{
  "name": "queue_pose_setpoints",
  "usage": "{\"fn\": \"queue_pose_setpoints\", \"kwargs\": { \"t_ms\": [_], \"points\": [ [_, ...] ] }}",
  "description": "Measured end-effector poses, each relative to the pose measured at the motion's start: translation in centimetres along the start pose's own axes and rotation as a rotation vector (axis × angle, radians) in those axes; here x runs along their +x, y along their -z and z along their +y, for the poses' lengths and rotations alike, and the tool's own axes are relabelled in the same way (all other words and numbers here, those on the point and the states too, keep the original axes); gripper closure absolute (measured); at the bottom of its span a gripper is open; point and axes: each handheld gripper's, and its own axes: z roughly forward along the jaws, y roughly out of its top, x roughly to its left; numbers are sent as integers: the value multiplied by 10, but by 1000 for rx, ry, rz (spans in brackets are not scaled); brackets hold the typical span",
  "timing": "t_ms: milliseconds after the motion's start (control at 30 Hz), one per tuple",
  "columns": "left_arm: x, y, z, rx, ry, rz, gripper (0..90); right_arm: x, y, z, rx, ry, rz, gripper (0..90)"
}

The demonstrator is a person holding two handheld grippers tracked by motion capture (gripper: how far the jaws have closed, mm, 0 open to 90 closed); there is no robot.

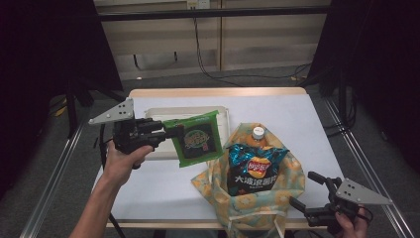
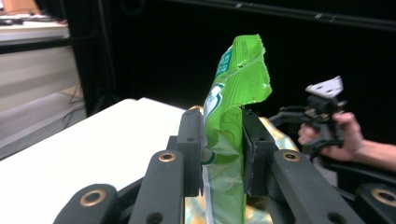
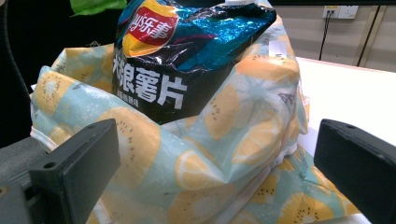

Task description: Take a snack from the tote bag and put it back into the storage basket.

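My left gripper (image 1: 171, 133) is shut on a green snack packet (image 1: 199, 138), holding it by its left edge in the air just left of the bag. Its two pads press the packet (image 2: 231, 116) from both sides in the left gripper view. A fabric bag (image 1: 257, 196) printed with orange slices stands on the table. A dark blue chip bag (image 1: 255, 166) and a bottle with a white cap (image 1: 258, 132) stick out of it. My right gripper (image 1: 307, 191) is open near the bag's right side, and its jaws stand wide apart before the fabric (image 3: 201, 168).
A shallow white tray (image 1: 158, 113) lies on the white table (image 1: 158, 183) behind the green packet. The table's front edge runs just below the bag. Metal rails flank the table on both sides, and dark curtains hang left and right.
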Motion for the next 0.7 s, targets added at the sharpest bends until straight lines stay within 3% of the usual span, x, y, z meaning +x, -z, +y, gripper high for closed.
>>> {"fn": "queue_pose_setpoints", "kwargs": {
  "t_ms": [233,500,700],
  "points": [
    [23,6,-15,44,37,105,735,1,-1,-1,-6,4,1,0],
    [41,16,-18,46,18,160,735,0,-1,-1,-11,3,1,0],
    [63,23,-25,63,47,210,736,1,-1,-1,-13,4,2,0]
  ]
}}
